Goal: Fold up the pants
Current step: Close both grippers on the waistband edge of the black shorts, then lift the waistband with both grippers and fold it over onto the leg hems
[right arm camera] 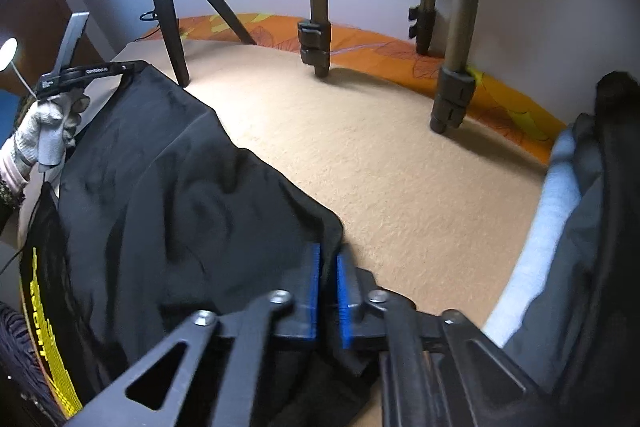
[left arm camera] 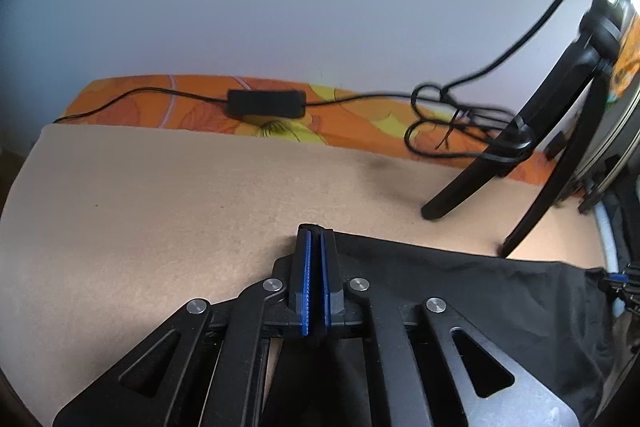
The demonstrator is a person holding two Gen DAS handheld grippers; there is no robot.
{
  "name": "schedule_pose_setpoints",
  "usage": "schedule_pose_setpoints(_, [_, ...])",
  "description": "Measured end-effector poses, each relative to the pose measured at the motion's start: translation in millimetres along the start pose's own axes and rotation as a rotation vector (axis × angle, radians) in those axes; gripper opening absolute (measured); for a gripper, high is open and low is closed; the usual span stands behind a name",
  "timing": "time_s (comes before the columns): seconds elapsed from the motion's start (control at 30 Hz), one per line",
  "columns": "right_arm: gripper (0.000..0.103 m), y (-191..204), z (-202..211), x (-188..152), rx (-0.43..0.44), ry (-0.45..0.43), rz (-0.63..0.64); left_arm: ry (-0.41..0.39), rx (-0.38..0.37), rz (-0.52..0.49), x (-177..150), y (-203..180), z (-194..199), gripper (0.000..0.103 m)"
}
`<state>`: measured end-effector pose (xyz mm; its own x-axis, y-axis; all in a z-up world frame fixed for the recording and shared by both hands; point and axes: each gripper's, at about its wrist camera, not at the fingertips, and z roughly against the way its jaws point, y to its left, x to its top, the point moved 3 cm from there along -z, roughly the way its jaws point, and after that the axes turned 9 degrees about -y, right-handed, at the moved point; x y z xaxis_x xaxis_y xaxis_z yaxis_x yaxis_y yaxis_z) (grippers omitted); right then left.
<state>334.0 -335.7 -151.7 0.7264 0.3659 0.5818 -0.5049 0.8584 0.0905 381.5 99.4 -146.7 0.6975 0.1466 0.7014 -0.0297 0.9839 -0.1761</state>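
Observation:
The black pants (right arm camera: pixel 168 195) hang stretched between my two grippers above the beige table (right arm camera: pixel 400 167). In the left wrist view my left gripper (left arm camera: pixel 316 239) is shut on one corner of the pants (left arm camera: pixel 460 291), and the cloth runs off to the right. In the right wrist view my right gripper (right arm camera: pixel 328 259) is shut on the other corner, its blue pads (right arm camera: pixel 312 283) pinching the fabric edge. The left gripper (right arm camera: pixel 120 69) also shows at the far left of that view, held by a gloved hand (right arm camera: pixel 44 131).
Black tripod legs (left arm camera: pixel 500 155) stand on the table (left arm camera: pixel 160 207) near tangled cables and a black power adapter (left arm camera: pixel 266 103) on an orange patterned cloth (left arm camera: pixel 352 119). Grey tripod legs (right arm camera: pixel 318 19) stand at the back. A dark and light blue garment pile (right arm camera: pixel 568 187) lies at right.

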Motion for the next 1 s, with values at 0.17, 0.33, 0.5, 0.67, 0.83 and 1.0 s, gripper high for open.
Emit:
schedule_pose_setpoints(0.17, [0.001, 6, 29, 7, -0.012, -0.073, -0.026, -0.031, -0.022, 0.007, 6, 3, 24, 0.003])
schedule_pose_setpoints(0.33, [0.000, 20, 65, 9, -0.031, -0.118, -0.022, -0.075, -0.051, 0.011, 7, 1, 66, 0.003])
schedule_pose_setpoints(0.5, [0.000, 41, 107, 0, -0.045, -0.161, -0.016, -0.124, -0.070, 0.014, 0, 3, 110, 0.003])
schedule_pose_setpoints(0.67, [0.000, 70, 152, -25, -0.063, -0.201, -0.004, -0.172, -0.083, 0.010, -20, 7, 158, 0.003])
schedule_pose_setpoints(0.83, [0.000, 109, 179, -61, -0.050, -0.200, 0.006, -0.177, -0.077, -0.027, -64, 11, 208, 0.003])
schedule_pose_setpoints(1.0, [0.000, 143, 194, -111, -0.041, -0.166, 0.036, -0.143, -0.069, -0.073, -118, 13, 241, 0.003])
